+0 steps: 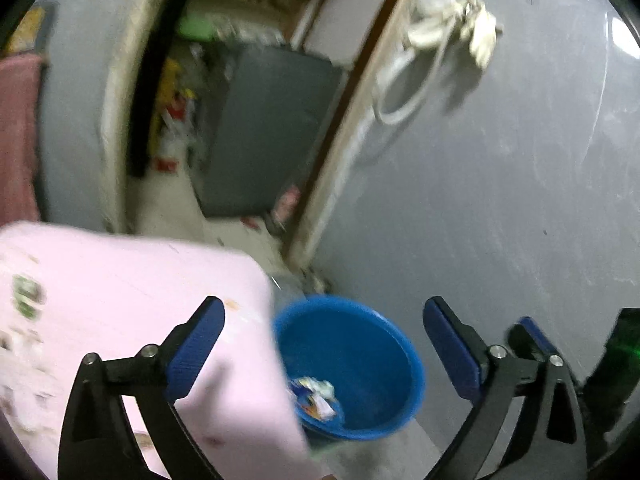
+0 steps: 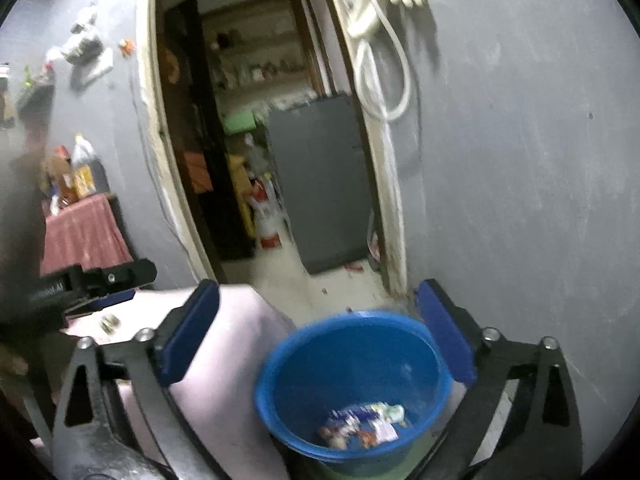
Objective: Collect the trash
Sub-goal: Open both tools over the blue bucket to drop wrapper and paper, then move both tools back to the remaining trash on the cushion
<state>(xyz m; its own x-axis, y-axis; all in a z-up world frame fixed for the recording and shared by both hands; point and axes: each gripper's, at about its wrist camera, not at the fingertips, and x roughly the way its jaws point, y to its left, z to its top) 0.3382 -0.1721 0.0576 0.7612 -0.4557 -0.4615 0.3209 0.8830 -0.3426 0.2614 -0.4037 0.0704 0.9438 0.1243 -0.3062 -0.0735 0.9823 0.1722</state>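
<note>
A blue bucket (image 1: 352,364) (image 2: 352,384) stands on the floor beside a pink-covered surface (image 1: 120,304) (image 2: 224,344), against the grey wall. Crumpled wrappers (image 1: 316,396) (image 2: 362,424) lie in its bottom. My left gripper (image 1: 324,344) hangs open above the bucket's rim and the pink surface's corner, with nothing between its fingers. My right gripper (image 2: 320,328) is open too, empty, with the bucket below between its fingers. Each gripper shows at the edge of the other's view: the right gripper (image 1: 532,336), the left gripper (image 2: 116,286). A small scrap (image 2: 110,322) lies on the pink surface.
An open doorway (image 2: 256,160) leads to a room with a grey cabinet (image 2: 320,184) and shelves. A white cable with a power strip (image 2: 380,60) hangs on the wall (image 1: 500,200). At the left, a maroon-covered table (image 2: 80,232) carries bottles.
</note>
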